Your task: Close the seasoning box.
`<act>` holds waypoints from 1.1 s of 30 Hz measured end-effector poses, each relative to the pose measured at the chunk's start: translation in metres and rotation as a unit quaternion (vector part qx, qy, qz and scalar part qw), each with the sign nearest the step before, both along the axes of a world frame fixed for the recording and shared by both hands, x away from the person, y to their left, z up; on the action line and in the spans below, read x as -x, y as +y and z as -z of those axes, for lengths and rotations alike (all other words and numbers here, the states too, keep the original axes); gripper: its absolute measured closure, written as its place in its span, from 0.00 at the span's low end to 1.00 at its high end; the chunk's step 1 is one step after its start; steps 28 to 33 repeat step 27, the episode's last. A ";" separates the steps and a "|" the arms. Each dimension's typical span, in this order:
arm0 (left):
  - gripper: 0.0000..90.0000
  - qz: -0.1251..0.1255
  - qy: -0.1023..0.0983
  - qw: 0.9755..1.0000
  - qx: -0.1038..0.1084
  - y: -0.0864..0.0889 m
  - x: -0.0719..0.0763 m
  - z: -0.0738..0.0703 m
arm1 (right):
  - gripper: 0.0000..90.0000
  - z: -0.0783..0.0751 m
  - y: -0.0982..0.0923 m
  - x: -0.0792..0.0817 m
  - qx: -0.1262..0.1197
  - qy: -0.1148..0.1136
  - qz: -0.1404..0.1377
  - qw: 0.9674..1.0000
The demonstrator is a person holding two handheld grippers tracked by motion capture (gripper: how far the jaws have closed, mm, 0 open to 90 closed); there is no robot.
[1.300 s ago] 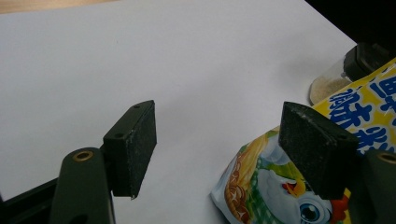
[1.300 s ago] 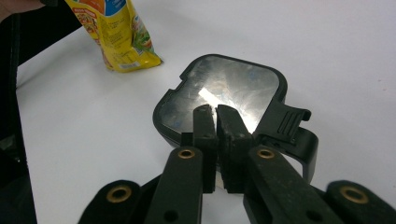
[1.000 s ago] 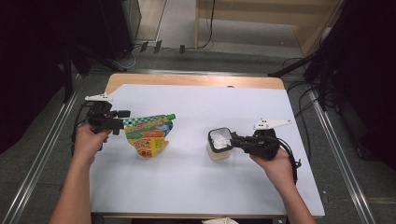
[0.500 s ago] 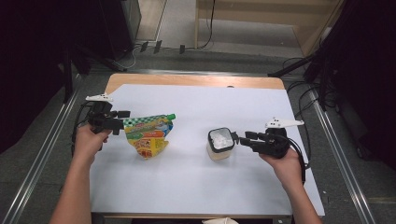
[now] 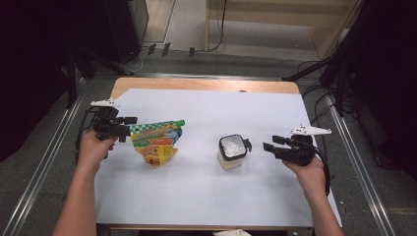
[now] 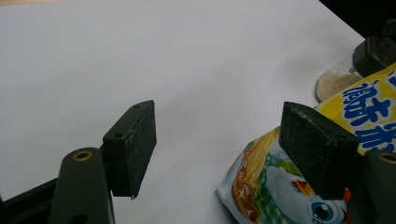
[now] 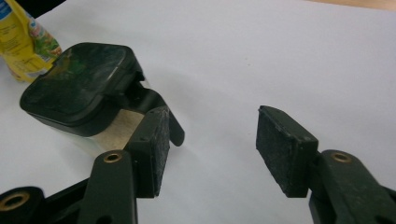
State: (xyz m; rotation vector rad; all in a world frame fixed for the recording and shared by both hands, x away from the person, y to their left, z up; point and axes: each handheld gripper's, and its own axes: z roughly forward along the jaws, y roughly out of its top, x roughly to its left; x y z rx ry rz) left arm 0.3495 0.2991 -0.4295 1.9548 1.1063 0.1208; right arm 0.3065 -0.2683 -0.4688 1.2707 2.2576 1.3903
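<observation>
The right gripper [image 5: 269,143] is being held just right of the jar [image 5: 232,151], apart from it, its jaws having just been opening with nothing between them. The left gripper [image 5: 134,126] is being held open at the pouch [image 5: 158,141], unclamped. The jar's hinged lid tab is being shown close up in the right gripper view, while the cartoon print on the pouch is being shown in the left gripper view.

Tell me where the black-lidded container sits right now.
In the high view the black-lidded container stands on the white table sheet, right of centre, between the colourful snack pouch and the open right gripper, which is clear of it.
</observation>
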 end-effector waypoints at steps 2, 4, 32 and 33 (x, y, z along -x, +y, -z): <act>0.32 0.000 0.001 1.000 -0.002 0.000 0.000 0.001 | 0.48 0.001 -0.003 0.000 -0.002 0.001 0.006 1.000; 0.32 0.001 0.002 1.000 -0.002 0.000 0.000 0.001 | 0.46 0.003 -0.006 -0.001 -0.001 -0.002 0.010 1.000; 0.32 0.008 0.010 1.000 -0.018 -0.002 -0.002 0.006 | 0.33 0.023 -0.012 -0.008 0.038 -0.009 0.058 0.998; 0.32 0.008 0.010 1.000 -0.018 -0.002 -0.002 0.006 | 0.33 0.023 -0.012 -0.008 0.038 -0.009 0.058 0.998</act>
